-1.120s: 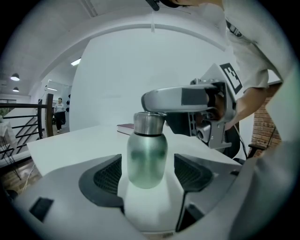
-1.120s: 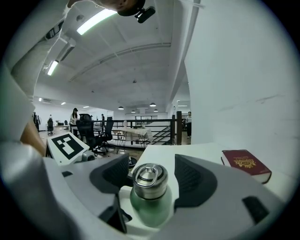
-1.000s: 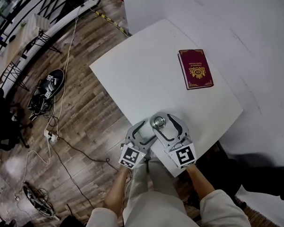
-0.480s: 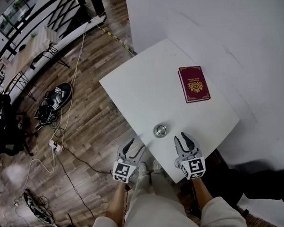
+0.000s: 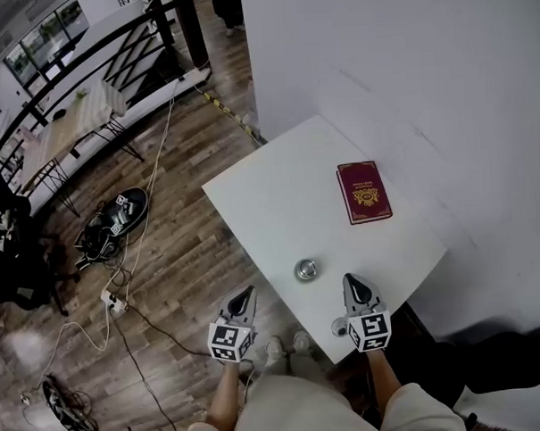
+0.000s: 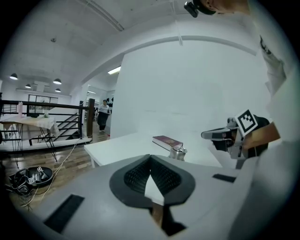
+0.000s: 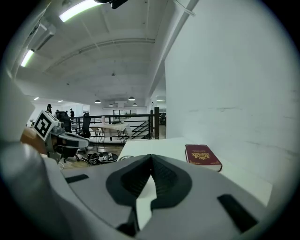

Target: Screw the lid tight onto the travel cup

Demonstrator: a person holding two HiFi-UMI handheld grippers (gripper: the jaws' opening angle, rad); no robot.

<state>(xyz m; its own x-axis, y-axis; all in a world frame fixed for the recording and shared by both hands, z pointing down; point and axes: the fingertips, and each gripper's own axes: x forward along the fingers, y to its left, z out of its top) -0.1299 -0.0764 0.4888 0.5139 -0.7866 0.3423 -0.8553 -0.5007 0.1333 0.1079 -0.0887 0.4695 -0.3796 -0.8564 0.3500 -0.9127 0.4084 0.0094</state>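
Left gripper [image 5: 246, 294] is hanging just off the table's [image 5: 269, 197] near-left edge, over the wood floor [image 5: 178, 250]. Its jaws are pressing flat together with nothing between them, and they have just been closing.

Right gripper [image 5: 351, 281] is hovering over the table's near edge, close to the near corner. It is clenched and empty as well, and its jaws have also just been closing. Both grippers are pointing toward the table's far side, tipped a little downward.

Travel cup [image 5: 305, 270] is standing upright on the table near the near edge, with the silver lid [image 6: 178, 148] sitting on top. It is sitting ahead of the two grippers and between them. Neither gripper is touching it.

Red book [image 5: 365, 192] with gold print is lying flat toward the table's far-right edge, well apart from the cup.

Off the table, a power strip [image 5: 114, 303] is lying on the floor among trailing cables. A pile of black gear [image 5: 110, 228] is sitting further left. The left gripper view is also showing a person standing by the railing in the background.
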